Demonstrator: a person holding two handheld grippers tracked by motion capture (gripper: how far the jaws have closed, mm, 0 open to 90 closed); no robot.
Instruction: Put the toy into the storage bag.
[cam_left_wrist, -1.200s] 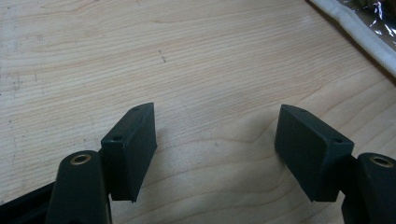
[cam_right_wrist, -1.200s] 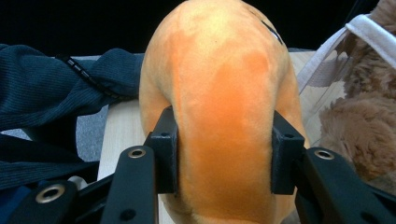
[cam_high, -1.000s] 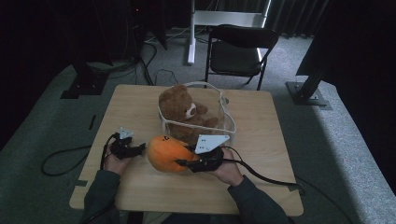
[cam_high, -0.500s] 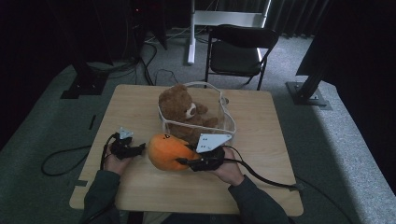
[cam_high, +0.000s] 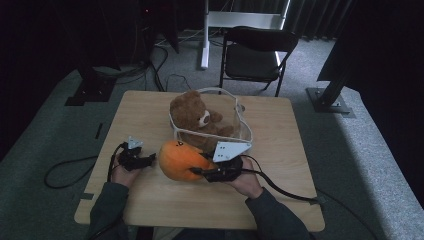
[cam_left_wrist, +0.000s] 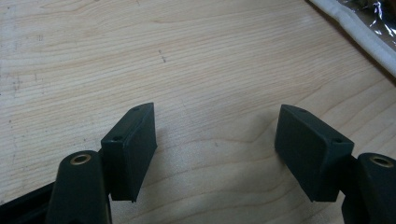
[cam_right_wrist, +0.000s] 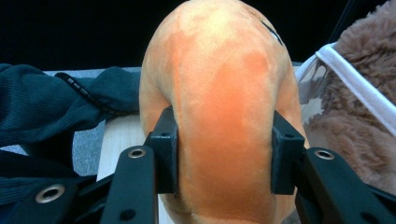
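An orange plush toy (cam_high: 181, 160) sits on the wooden table (cam_high: 280, 150) just in front of a clear basket. My right gripper (cam_high: 197, 171) is shut on it, and in the right gripper view both pads press into the orange plush toy (cam_right_wrist: 224, 116) from either side. A brown teddy bear (cam_high: 192, 114) sits inside the white-rimmed basket (cam_high: 235, 137); its fur (cam_right_wrist: 359, 84) shows at the right of the right gripper view. My left gripper (cam_high: 150, 160) rests on the table left of the plush, jaws open over bare wood (cam_left_wrist: 215, 144).
The basket's white rim (cam_left_wrist: 359, 32) crosses the top right corner of the left gripper view. A dark sleeve (cam_right_wrist: 51, 107) lies beyond the plush. A black folding chair (cam_high: 255, 55) stands behind the table. Cables (cam_high: 285, 182) trail from both grippers.
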